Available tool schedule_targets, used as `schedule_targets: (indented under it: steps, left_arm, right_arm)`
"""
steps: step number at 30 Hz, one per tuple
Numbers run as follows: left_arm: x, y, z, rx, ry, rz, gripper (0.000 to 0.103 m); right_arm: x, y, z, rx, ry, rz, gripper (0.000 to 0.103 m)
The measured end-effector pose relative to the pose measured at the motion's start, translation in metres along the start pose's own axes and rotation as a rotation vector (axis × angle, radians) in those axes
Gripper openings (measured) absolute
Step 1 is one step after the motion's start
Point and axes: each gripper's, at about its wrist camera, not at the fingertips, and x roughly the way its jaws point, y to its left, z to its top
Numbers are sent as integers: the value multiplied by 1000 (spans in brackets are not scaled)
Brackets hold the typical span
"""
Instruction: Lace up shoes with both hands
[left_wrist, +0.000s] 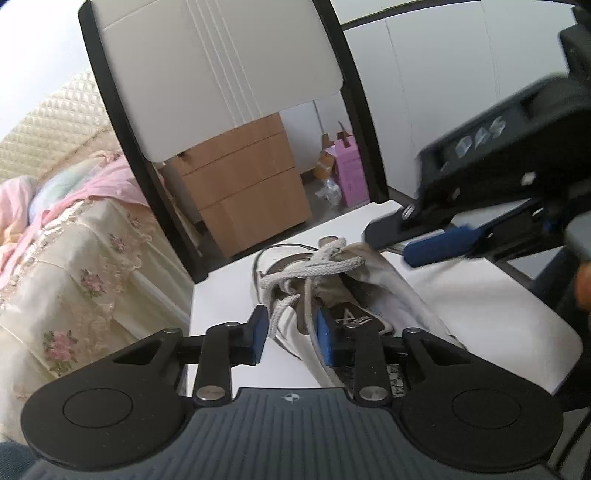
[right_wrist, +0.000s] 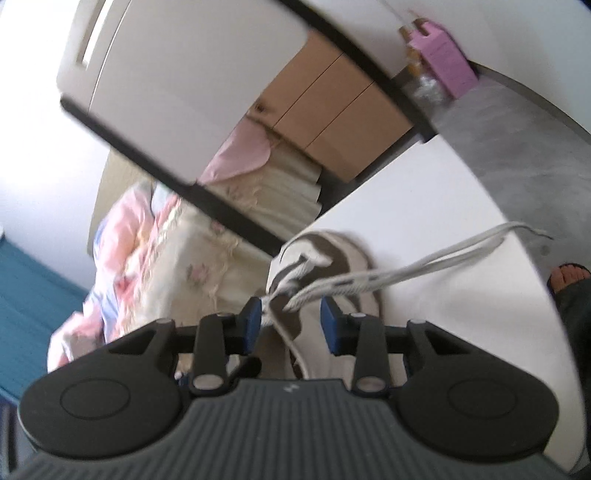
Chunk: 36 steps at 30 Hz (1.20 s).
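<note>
A white and grey-brown sneaker lies on the white tabletop, near the edge that faces the bed, toe toward the far corner by the black frame. Its flat woven shoelace is threaded through the upper eyelets and crosses loosely over the tongue; in the right wrist view two long free ends trail off toward the tabletop's right edge. The left gripper stands part spread astride the shoe's near side, one blue pad outside the upper, the other over the insole; a lace strand hangs between the pads, but they do not seem to press on it or on the collar. The right gripper is also spread, with nothing pinched; a strand runs just beside its left pad, though blur hides whether they touch. The shoe looks light and its canvas upper soft, so it would likely slide or fold if a lace is tugged without the other gripper steadying the collar or sole. The lace is limp, a little frayed and flat, so it should grip well between rubber pads; it is best pinched close to its tip for threading.
</note>
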Motion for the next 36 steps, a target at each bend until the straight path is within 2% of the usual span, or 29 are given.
schedule_targets:
  steps: [1, 2, 4, 5, 10, 12, 14, 16, 18, 23, 25, 29, 32, 36]
  left_arm:
    - [-1, 1, 0, -7, 0, -5, 28]
    - [0, 2, 0, -14, 3, -9, 27]
    - [1, 4, -1, -28, 9, -17, 11]
    - [2, 5, 0, -37, 11, -12, 11]
    - [6, 17, 0, -102, 26, 3, 10]
    - [5, 21, 0, -108, 30, -3, 10]
    - [4, 23, 1, -112, 31, -8, 11]
    - [4, 22, 2, -111, 31, -9, 11]
    - [3, 21, 2, -111, 19, -3, 11]
    - [3, 16, 4, -95, -17, 17, 12]
    - [5, 13, 3, -74, -18, 32, 12]
    - [7, 7, 4, -44, -31, 52, 11]
    - [9, 7, 3, -53, -23, 55, 10]
    - [9, 2, 1, -28, -2, 77, 10]
  right_arm:
    - [2, 2, -2, -22, 5, -6, 37]
    - [4, 5, -3, -44, 9, -12, 28]
    - [6, 10, -5, -96, 5, -27, 19]
    - [7, 13, -6, -119, -3, -28, 17]
    - [21, 21, -11, -119, 3, -13, 17]
    - [21, 21, -11, -98, 3, -10, 20]
    - [16, 15, -9, -36, -8, 17, 21]
    - [8, 2, -6, 69, -27, 85, 21]
    - [7, -16, -3, 207, -28, 157, 29]
    - [14, -44, -2, 412, -36, 144, 29]
    - [20, -48, -1, 439, -26, 133, 29]
    - [32, -46, 0, 424, -36, 102, 29]
    - [37, -38, -2, 362, -62, 88, 11]
    - [29, -28, -1, 268, -102, 38, 4]
